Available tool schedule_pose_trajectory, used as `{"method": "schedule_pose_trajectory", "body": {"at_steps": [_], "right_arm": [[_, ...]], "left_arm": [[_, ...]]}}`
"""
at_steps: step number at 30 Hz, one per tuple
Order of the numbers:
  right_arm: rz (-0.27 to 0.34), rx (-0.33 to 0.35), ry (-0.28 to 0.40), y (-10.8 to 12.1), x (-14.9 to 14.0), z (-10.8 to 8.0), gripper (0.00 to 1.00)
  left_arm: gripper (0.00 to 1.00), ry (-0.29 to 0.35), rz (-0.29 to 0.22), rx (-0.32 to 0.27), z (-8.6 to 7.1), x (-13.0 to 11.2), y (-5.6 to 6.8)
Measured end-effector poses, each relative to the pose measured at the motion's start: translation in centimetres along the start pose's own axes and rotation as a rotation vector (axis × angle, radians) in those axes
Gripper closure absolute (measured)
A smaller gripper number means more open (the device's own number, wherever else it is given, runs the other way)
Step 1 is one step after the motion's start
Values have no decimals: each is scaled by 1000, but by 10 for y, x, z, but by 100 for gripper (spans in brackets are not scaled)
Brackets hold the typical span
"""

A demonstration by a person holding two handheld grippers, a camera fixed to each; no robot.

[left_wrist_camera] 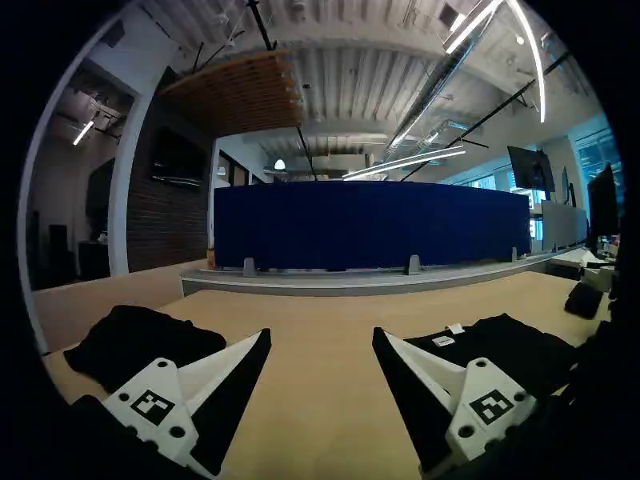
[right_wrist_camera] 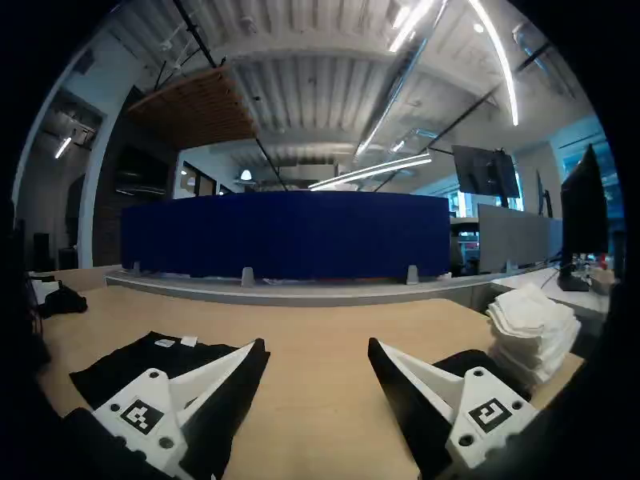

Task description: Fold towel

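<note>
In the left gripper view, my left gripper is open over bare wooden table, holding nothing. A folded black towel lies behind its left finger, and a flat black towel with white tags lies behind its right finger. In the right gripper view, my right gripper is open too, with nothing between its fingers. A flat black towel with white tags lies by its left finger, and another black cloth sits partly hidden behind its right finger.
A stack of folded white towels stands at the table's right edge. A blue partition runs along the far side of the table. Small black bundles lie near the table's ends. A dark monitor stands at the far right.
</note>
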State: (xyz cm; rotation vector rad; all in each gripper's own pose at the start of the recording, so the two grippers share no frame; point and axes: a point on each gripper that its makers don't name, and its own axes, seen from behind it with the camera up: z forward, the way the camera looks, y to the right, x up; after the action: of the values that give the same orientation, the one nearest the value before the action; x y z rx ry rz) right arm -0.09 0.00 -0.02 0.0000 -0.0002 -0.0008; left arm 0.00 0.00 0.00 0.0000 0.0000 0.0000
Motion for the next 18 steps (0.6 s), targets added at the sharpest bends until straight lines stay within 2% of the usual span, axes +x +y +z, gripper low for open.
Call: {"method": "schedule_pose_trajectory", "body": {"at_steps": [18], "right_arm": [[0,-7,1,-1,5,-1,0]], "left_arm": [[6,1,0,2,-1,0,0]]}}
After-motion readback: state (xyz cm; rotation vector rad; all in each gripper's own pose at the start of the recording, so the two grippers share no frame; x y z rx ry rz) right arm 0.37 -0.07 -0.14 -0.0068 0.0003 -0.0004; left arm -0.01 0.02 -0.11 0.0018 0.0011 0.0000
